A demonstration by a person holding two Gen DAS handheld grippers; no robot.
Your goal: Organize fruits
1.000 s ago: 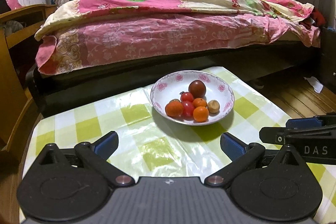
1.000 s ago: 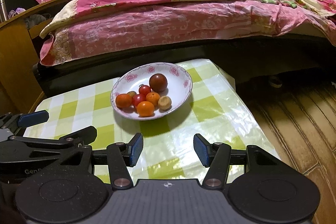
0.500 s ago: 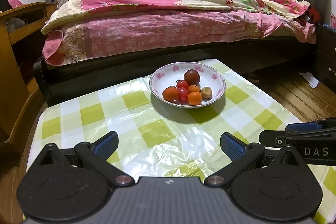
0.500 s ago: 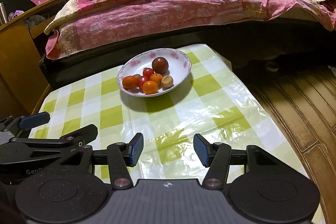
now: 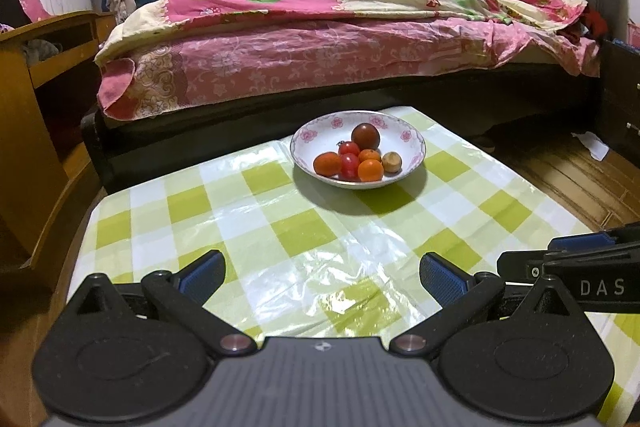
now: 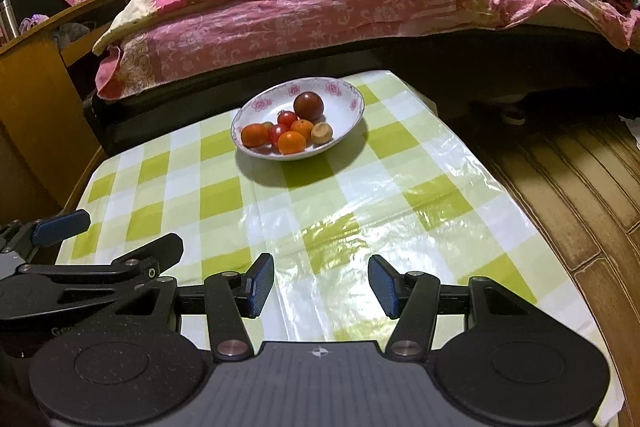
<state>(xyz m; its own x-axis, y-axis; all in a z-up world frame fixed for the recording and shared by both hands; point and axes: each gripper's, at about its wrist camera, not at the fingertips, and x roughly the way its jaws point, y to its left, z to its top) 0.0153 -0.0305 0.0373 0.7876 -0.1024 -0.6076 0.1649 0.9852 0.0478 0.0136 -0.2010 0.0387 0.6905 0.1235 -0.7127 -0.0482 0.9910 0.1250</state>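
A white floral bowl (image 5: 408,141) (image 6: 344,97) stands at the far end of the green-checked table (image 5: 280,219) (image 6: 224,195). It holds several small fruits: orange tangerines (image 5: 370,170) (image 6: 291,142), red cherry tomatoes (image 5: 349,163), a dark red round fruit (image 5: 365,135) (image 6: 308,105) and a tan one (image 5: 391,161) (image 6: 321,133). My left gripper (image 5: 322,273) is open and empty, well short of the bowl. My right gripper (image 6: 321,285) is open and empty, also near the table's front. Each gripper shows at the edge of the other's view.
A bed with a pink quilt (image 5: 320,39) runs behind the table. A wooden desk (image 5: 36,75) stands at the left. Wooden floor (image 6: 580,179) lies to the right of the table's edge.
Both grippers have drawn back from the bowl toward the table's front, staying open and empty. The bowl and fruits have not moved.
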